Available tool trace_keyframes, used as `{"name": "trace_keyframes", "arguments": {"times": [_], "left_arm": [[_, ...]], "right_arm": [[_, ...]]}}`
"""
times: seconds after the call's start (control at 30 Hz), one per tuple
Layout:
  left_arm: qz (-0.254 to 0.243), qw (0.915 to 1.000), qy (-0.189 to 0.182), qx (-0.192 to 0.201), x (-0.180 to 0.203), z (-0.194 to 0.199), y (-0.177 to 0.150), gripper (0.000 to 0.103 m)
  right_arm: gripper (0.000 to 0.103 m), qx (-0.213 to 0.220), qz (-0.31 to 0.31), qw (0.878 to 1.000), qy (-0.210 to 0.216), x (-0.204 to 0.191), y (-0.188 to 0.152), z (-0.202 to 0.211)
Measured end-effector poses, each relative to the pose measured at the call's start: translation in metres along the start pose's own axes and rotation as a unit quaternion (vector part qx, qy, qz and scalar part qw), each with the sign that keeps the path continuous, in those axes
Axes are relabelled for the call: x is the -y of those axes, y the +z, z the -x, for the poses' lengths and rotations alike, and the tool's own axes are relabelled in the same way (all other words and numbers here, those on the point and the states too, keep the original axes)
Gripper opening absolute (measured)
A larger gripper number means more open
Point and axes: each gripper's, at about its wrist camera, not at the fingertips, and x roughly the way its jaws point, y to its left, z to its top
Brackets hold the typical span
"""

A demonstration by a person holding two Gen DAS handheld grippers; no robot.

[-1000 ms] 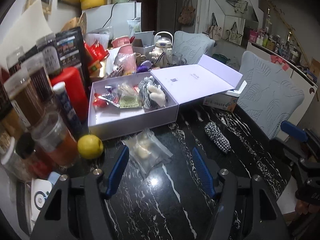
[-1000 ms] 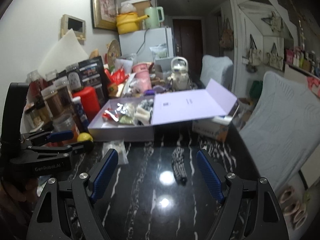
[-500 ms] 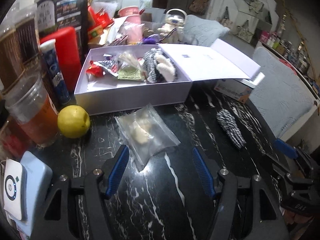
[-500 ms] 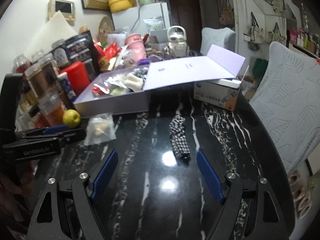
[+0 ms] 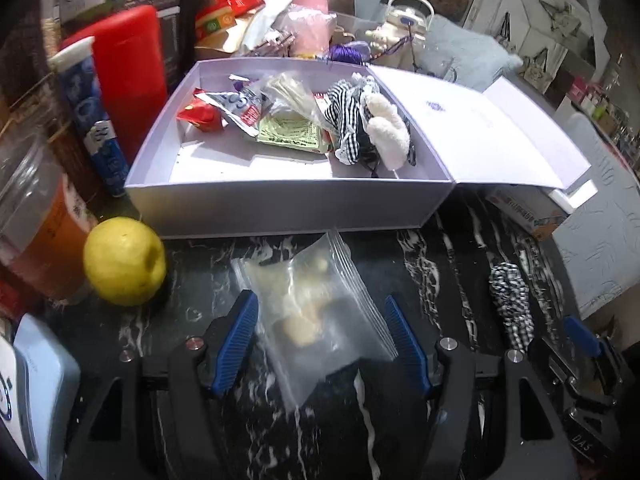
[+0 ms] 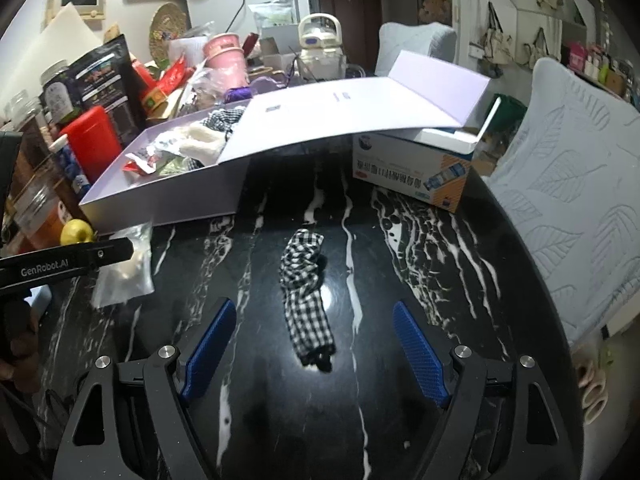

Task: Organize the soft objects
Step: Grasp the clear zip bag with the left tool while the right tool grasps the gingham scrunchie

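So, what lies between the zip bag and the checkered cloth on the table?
Only bare black marble tabletop between the zip bag and the checkered cloth, seen in the right wrist view.

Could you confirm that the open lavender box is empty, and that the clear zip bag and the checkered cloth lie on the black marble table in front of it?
Not quite: the lavender box is not empty. The left wrist view shows snack packets and a striped soft toy inside it. The clear zip bag and checkered cloth do lie on the black marble table.
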Motion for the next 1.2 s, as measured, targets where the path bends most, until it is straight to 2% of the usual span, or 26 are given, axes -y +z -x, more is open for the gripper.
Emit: {"name": "trace_keyframes", "arguments": {"times": [0.1,0.4,0.43,0.47,0.5,0.57,0.63,0.73,0.8,0.83,0.87,0.9,0.93,0.97,1.2], "left_arm": [[-0.007,0.9998,0.016,-0.011,0.003,-0.013,0.004,0.065],[-0.026,0.9986,0.046,-0.002,0.006,-0.022,0.004,0.066],[-0.029,0.9983,0.050,-0.005,0.006,-0.024,0.003,0.069],[-0.029,0.9981,0.054,-0.012,0.005,-0.027,0.002,0.077],[-0.027,0.9977,0.057,-0.024,0.004,-0.031,0.001,0.080],[-0.031,0.9970,0.067,-0.022,0.003,-0.033,-0.001,0.084],[-0.029,0.9977,0.060,-0.016,0.001,-0.030,-0.001,0.085],[-0.034,0.9977,0.057,-0.010,0.001,-0.027,-0.001,0.085],[-0.028,0.9984,0.049,0.000,-0.003,-0.025,-0.001,0.083],[-0.030,0.9982,0.051,0.003,-0.004,-0.022,-0.002,0.078],[-0.036,0.9975,0.061,0.006,-0.004,-0.020,-0.003,0.067],[-0.039,0.9977,0.055,0.008,-0.006,-0.017,-0.005,0.062],[-0.042,0.9976,0.054,0.006,-0.007,-0.015,-0.006,0.058],[-0.045,0.9976,0.051,0.007,-0.007,-0.012,-0.008,0.047],[-0.052,0.9986,0.010,-0.001,-0.005,0.010,-0.032,0.045]], "right_arm": [[0.083,-0.006,0.002,1.000,-0.009,0.002,0.003,-0.011],[0.088,-0.021,-0.009,1.000,0.000,0.011,0.013,-0.028],[0.088,-0.021,-0.009,1.000,0.004,0.011,0.014,-0.029],[0.088,-0.022,-0.009,1.000,0.006,0.010,0.014,-0.030],[0.088,-0.024,-0.009,1.000,0.008,0.010,0.014,-0.032],[0.088,-0.031,-0.009,0.999,0.009,0.009,0.014,-0.035],[0.083,-0.040,-0.011,0.999,0.009,0.009,0.014,-0.039],[0.064,-0.052,-0.016,0.998,0.006,0.012,0.011,-0.044],[0.045,-0.048,-0.012,0.999,0.004,0.011,0.010,-0.042],[0.041,-0.048,-0.009,0.999,0.003,0.011,0.009,-0.040],[0.031,-0.049,-0.007,0.999,0.003,0.011,0.008,-0.039],[0.024,-0.051,-0.004,0.999,0.005,0.010,0.007,-0.038],[0.024,-0.050,-0.002,0.999,0.004,0.009,0.006,-0.038],[0.022,-0.049,0.001,0.999,0.002,0.009,0.005,-0.037],[0.022,-0.047,0.001,0.999,0.012,0.005,-0.007,-0.019]]}}
